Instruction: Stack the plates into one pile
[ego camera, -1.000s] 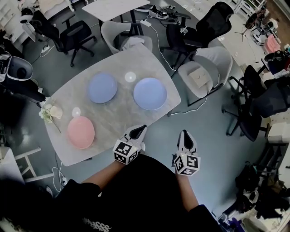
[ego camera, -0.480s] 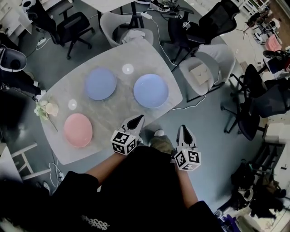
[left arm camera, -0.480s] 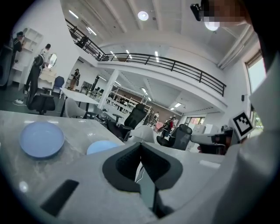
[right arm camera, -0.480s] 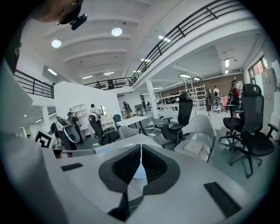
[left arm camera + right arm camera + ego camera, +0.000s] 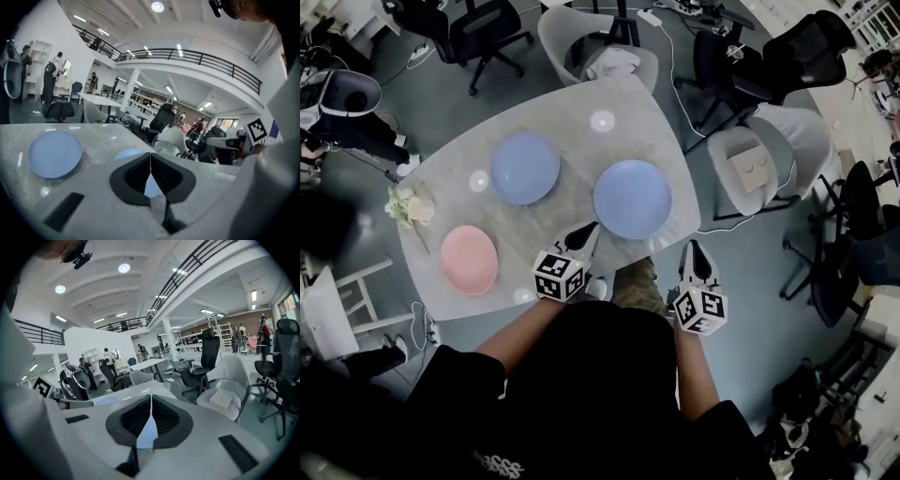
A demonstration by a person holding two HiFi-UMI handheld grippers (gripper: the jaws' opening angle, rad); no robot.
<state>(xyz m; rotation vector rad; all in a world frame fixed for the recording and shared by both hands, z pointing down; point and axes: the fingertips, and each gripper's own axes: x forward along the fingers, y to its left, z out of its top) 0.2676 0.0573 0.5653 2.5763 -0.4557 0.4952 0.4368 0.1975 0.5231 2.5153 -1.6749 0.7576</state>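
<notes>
Risk of skidding near blue plate [image 5: 632,199] off marble-look table [image 5: 581,141] if met by left gripper [image 5: 584,232] or right gripper [image 5: 697,251], both clenched empty; far blue plate [image 5: 525,168] and pink plate [image 5: 470,259] lying well apart, unstacked.

The near edge of the table [image 5: 567,214] is lying open to both hands: the left gripper [image 5: 591,228], jaws together, is hovering over bare marble just beside the nearer blue plate [image 5: 632,198], and the right gripper [image 5: 696,247], also closed, is hanging off the table's corner over the floor [image 5: 741,272]. Bare strips are running between that plate, the farther blue plate [image 5: 525,168] and the pink plate [image 5: 470,259], while a flower sprig [image 5: 411,206] is crowding the left edge. A white chair [image 5: 769,155] is standing close at the right side and a second white chair [image 5: 598,42] at the far end, narrowing any approach from there.
</notes>
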